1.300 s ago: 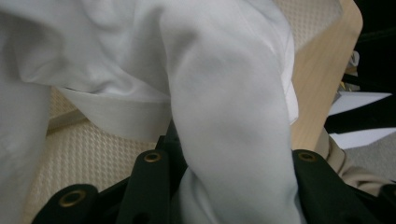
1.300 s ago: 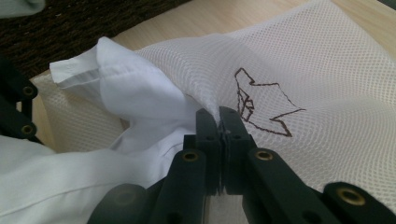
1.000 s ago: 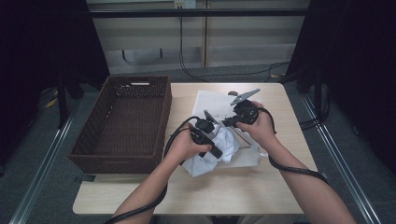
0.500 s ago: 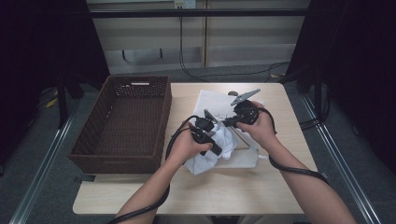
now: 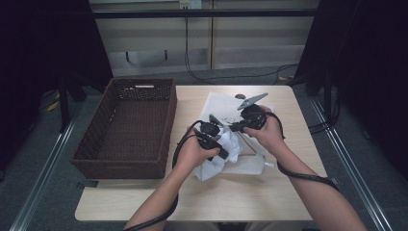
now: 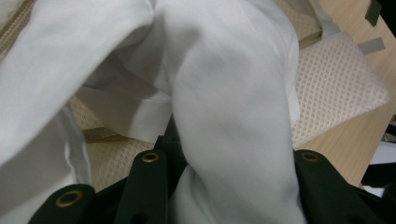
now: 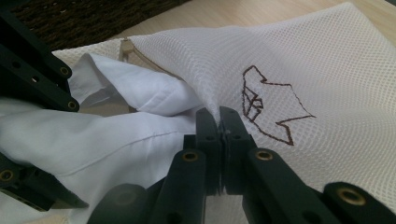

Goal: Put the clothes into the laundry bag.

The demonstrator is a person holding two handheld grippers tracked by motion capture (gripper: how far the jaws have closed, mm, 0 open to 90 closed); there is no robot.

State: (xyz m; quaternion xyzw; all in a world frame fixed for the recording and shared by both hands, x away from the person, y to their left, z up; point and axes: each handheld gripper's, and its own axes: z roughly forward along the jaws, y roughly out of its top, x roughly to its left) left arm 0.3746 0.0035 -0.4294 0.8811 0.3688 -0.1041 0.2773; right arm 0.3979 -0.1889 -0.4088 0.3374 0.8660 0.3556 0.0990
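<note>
Stuffing a white garment [image 5: 226,149] into a mesh laundry bag [image 5: 226,103] at tabletop centre, the left gripper [image 5: 211,137] jaws clamp bunched cloth while the right gripper [image 7: 218,122] at three o'clock pinches the bag's edge shut-tight; keeping that mouth lifted should ease entry.

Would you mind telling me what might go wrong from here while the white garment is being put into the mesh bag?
1. The right gripper pinches only a thin edge of the mesh bag; it may slip out, closing the opening.
2. The white garment bulges out past the left gripper, so loose folds may catch at the opening.
</note>
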